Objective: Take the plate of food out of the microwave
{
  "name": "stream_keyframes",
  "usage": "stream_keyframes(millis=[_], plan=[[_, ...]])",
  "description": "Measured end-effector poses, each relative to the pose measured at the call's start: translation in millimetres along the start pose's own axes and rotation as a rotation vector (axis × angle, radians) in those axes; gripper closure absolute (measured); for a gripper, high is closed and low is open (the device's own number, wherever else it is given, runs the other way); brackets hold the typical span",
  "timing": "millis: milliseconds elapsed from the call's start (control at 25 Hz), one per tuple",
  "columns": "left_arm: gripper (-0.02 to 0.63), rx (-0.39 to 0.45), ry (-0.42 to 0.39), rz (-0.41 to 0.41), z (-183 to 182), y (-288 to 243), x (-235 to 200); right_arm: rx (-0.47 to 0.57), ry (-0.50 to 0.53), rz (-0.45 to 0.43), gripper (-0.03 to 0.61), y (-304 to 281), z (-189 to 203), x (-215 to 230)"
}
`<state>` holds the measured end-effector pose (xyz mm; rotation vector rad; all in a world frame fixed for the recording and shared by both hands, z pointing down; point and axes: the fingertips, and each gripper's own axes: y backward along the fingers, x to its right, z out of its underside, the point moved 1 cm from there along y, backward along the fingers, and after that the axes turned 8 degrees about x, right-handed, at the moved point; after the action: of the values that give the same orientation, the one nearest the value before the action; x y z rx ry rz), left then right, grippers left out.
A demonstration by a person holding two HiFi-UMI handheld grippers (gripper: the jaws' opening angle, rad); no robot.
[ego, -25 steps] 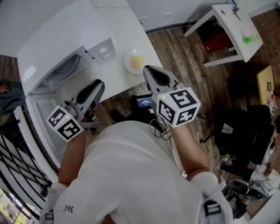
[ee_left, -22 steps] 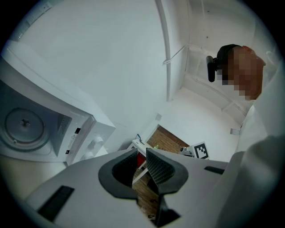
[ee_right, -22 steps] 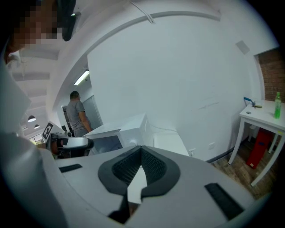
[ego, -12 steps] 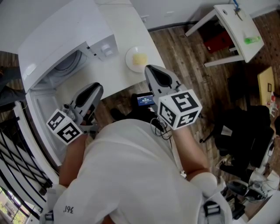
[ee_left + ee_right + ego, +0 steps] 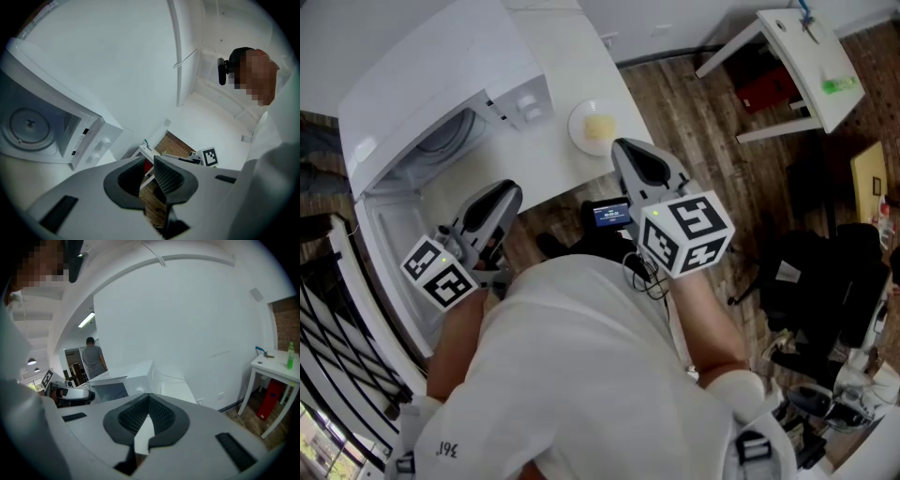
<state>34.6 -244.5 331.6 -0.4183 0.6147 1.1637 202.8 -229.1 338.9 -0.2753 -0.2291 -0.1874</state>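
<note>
The white microwave (image 5: 441, 84) stands at the back left of the white table (image 5: 567, 56), its door (image 5: 380, 267) swung open and its cavity holding only the glass turntable (image 5: 28, 124). A white plate with pale yellow food (image 5: 593, 127) sits on the table just right of the microwave. My right gripper (image 5: 623, 150) is shut and empty, its tip at the table's front edge just short of the plate. My left gripper (image 5: 502, 192) hovers before the open cavity, its jaws a narrow gap apart with nothing between them.
A small white side table (image 5: 806, 56) with a green bottle (image 5: 836, 84) stands at the far right, a red box (image 5: 769, 89) under it. Dark bags and a chair (image 5: 825, 281) fill the floor on the right. Someone stands far off (image 5: 93, 357).
</note>
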Motion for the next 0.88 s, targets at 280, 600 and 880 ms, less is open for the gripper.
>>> stream_keyframes(millis=[280,600,880], plan=[[0.548,-0.005,0.002,-0.001,-1.3,0.0,-1.9,0.003,0.011,0.006,0.577,-1.9,-3.0,-0.7],[0.548,-0.003,0.005,-0.010,-2.6,-0.6,-4.4,-0.002,0.039,0.013,0.577,-4.7,-5.4,1.7],[0.549,-0.008,0.006,-0.013,-0.6,-5.2,-6.6,0.000,0.050,0.016,0.577,-6.7,-5.9,7.1]])
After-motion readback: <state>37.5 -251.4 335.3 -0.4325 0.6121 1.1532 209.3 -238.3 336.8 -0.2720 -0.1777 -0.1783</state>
